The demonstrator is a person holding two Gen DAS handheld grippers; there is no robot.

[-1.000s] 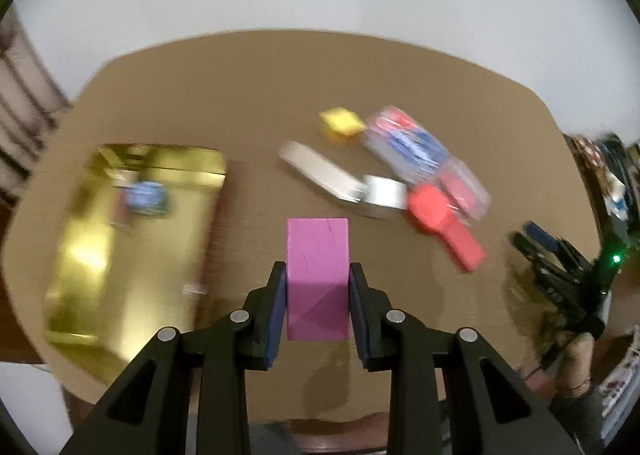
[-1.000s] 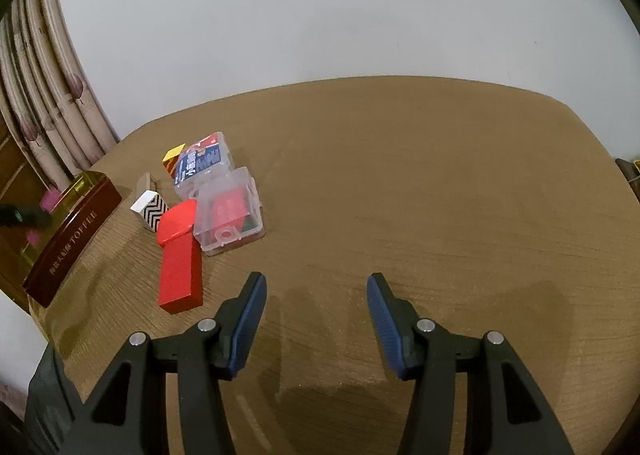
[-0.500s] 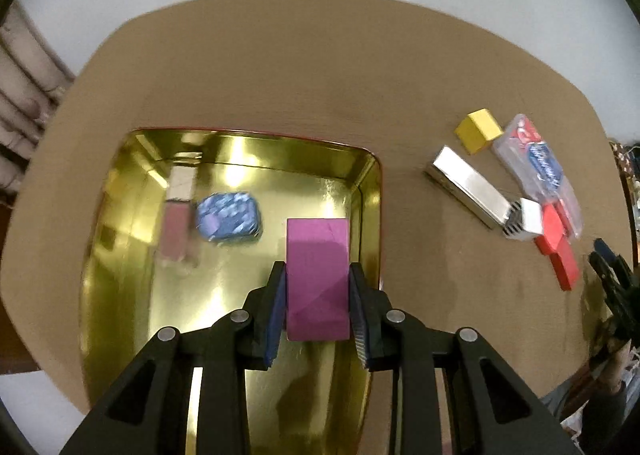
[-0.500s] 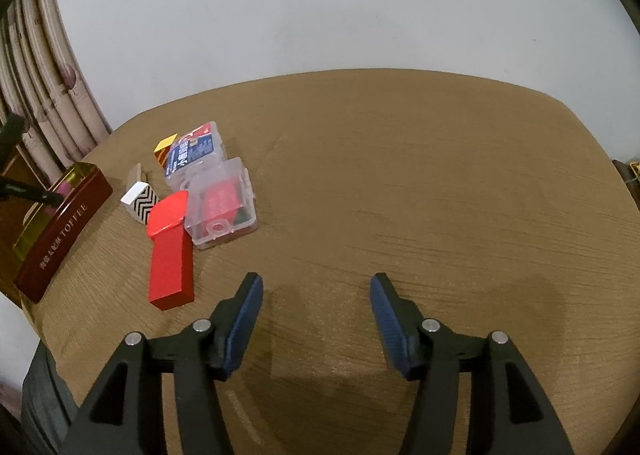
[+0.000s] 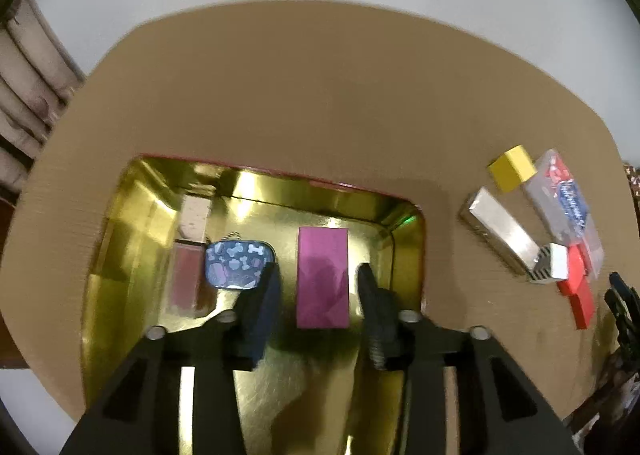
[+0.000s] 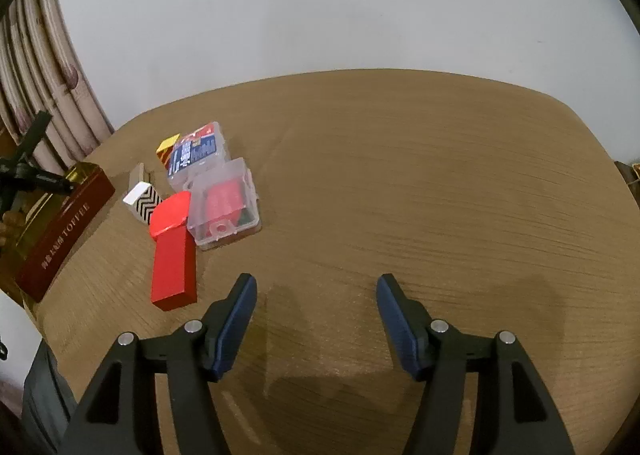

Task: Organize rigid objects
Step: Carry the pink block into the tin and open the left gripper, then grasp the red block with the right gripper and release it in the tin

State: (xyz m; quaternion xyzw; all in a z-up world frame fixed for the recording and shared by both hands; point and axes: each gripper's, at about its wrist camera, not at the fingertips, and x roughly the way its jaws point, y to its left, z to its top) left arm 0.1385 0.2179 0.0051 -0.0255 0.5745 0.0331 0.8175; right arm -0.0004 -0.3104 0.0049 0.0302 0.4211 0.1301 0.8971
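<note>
Magenta block (image 5: 322,277) lies flat in the gold tin (image 5: 120,239), frame centre, between the left gripper's (image 5: 316,287) parted jaws; lift straight up, avoiding the blue case (image 5: 239,265); right gripper (image 6: 313,309) gapes, holding nothing

Shiny, mirror-like gold metal tin (image 5: 120,239) at lower left; matt woven tan tablecloth (image 6: 400,175) fills the centre; glossy clear plastic box (image 6: 224,207) at left
</note>
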